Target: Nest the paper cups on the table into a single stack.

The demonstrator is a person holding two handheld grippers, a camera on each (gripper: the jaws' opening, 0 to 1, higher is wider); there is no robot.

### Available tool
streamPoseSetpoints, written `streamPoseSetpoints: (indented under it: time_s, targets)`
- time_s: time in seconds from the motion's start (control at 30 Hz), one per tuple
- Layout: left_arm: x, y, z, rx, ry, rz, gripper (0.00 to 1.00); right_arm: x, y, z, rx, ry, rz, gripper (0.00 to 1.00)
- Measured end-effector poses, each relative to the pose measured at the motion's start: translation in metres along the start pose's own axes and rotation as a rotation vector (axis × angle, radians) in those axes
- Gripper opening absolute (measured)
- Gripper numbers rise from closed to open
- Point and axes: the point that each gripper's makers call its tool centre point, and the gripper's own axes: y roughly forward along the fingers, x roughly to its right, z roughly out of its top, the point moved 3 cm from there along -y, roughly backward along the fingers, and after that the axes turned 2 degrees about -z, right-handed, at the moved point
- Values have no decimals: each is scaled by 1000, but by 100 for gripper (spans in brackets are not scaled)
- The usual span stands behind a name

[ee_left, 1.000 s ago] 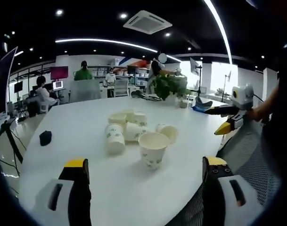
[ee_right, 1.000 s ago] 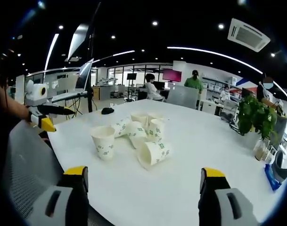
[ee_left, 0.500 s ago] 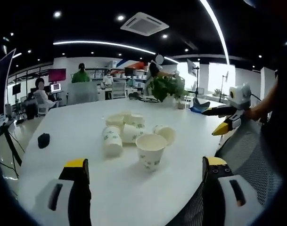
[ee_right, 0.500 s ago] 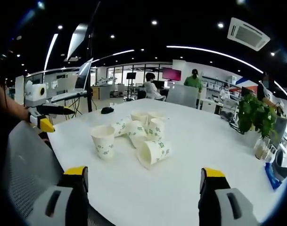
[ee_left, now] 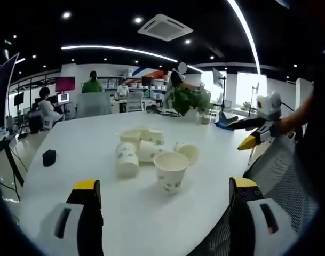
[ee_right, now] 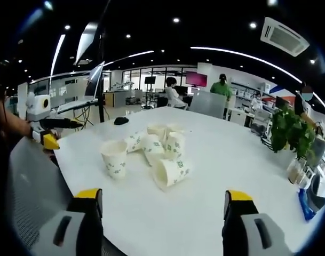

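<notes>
Cup cluster (ee_left: 143, 149) on the surface (ee_left: 87, 144): rear cups overlap behind the upright front cup (ee_left: 172, 169); exact count cannot be told. Printed pattern on the cups too small to read. Small dark object (ee_left: 49, 157) left of the cluster: too small to identify. In the right gripper view, cluster (ee_right: 157, 146) likewise overlapping; a dark item (ee_right: 121, 121) beyond it is unidentifiable. Surface edge near both grippers' jaws is cut off by the frame.

The right gripper (ee_left: 246, 143) has lifted slightly.
</notes>
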Motion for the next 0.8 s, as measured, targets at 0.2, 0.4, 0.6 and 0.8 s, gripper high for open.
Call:
streamPoseSetpoints:
  time_s: [0.2, 0.4, 0.6, 0.8]
  targets:
    - [1, 0, 3, 15, -8, -5, 99, 7, 12, 4, -6, -61, -10, 88]
    - [0, 0, 1, 13, -5, -1, 99, 10, 22, 8, -3, -112, -22, 81]
    - [0, 0, 2, 16, -4, -2, 99, 12, 34, 9, -12, -153, -23, 76]
    - [0, 0, 2, 15, 5, 2, 99, 16, 45, 8, -26, -203, -21, 69]
